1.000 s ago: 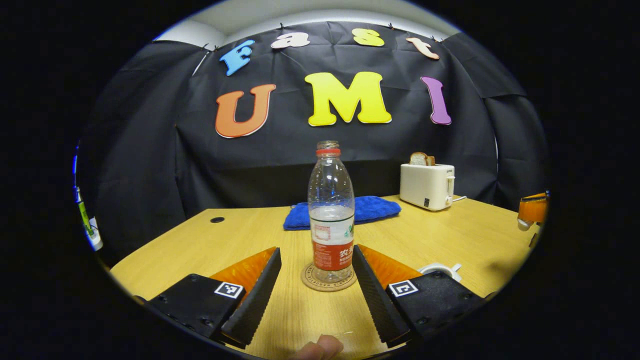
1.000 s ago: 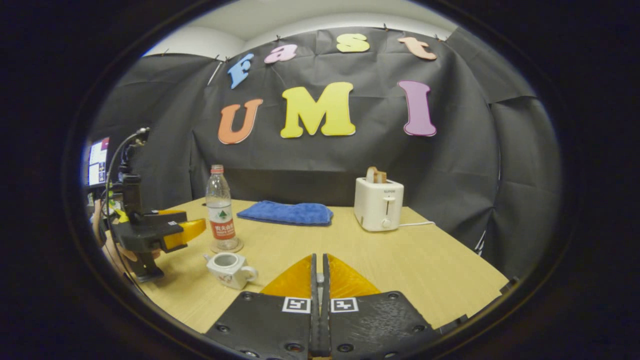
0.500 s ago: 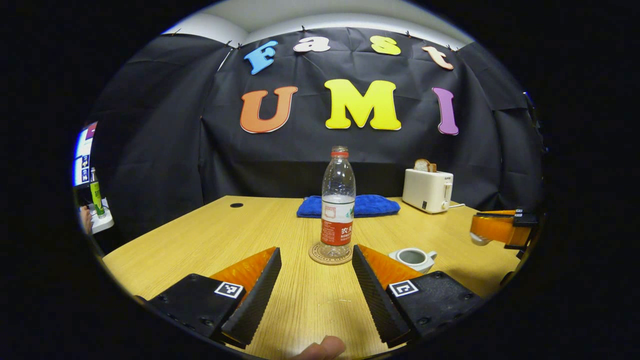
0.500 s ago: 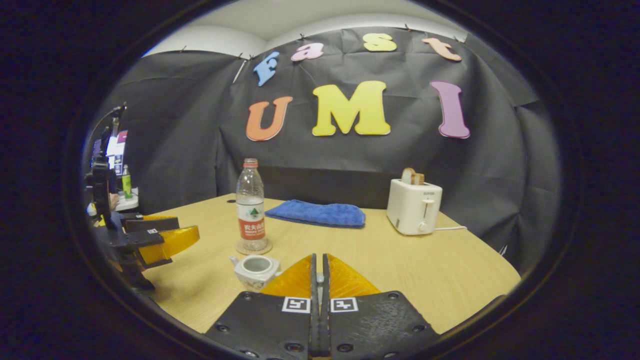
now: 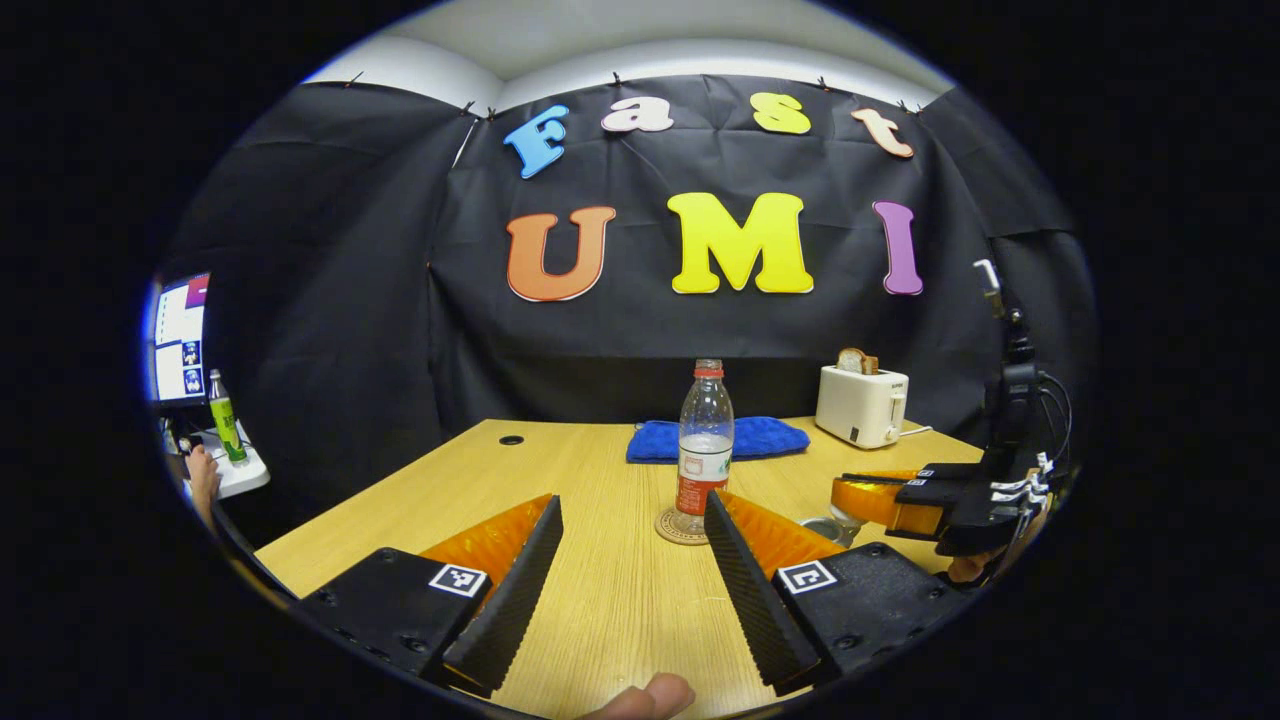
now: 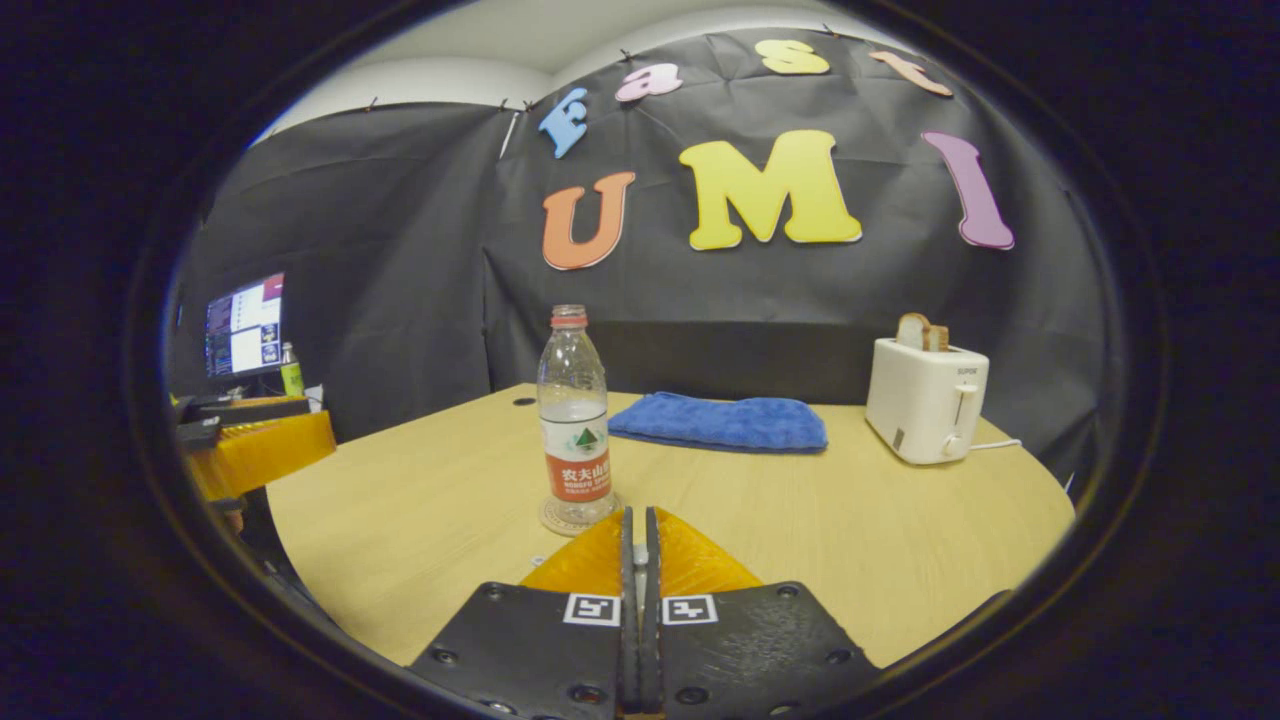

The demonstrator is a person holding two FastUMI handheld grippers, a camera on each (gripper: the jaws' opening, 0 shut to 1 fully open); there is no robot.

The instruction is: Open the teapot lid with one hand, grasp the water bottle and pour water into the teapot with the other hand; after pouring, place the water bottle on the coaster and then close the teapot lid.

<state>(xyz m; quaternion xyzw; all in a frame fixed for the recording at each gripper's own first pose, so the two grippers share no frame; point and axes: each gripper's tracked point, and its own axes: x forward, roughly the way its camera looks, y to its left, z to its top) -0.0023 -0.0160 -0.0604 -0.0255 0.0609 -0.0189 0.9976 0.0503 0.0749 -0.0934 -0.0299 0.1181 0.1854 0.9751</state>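
A clear water bottle (image 5: 705, 440) with a red label stands upright on a round coaster (image 5: 683, 527), a short way ahead of my open left gripper (image 5: 631, 505), which holds nothing. To the right, my right gripper (image 5: 880, 497) hovers just over the white teapot (image 5: 822, 528), whose open mouth peeks out below it. A bit of the white lid (image 5: 846, 514) hangs at its tip. In the right gripper view, the right gripper (image 6: 637, 515) is shut, with the bottle (image 6: 575, 420) and coaster (image 6: 578, 517) just beyond it. Its fingers hide the teapot there. The left gripper (image 6: 255, 450) is at the far left.
On the wooden table (image 5: 480, 490), a blue towel (image 6: 720, 422) lies at the back behind the bottle. A white toaster (image 6: 925, 400) with bread stands at the back right. Off the table's left side are a monitor (image 6: 243, 325) and a green bottle (image 5: 224, 415).
My left gripper, still open, has drawn back from the bottle on the coaster. My right gripper, still shut, has moved in over the teapot.
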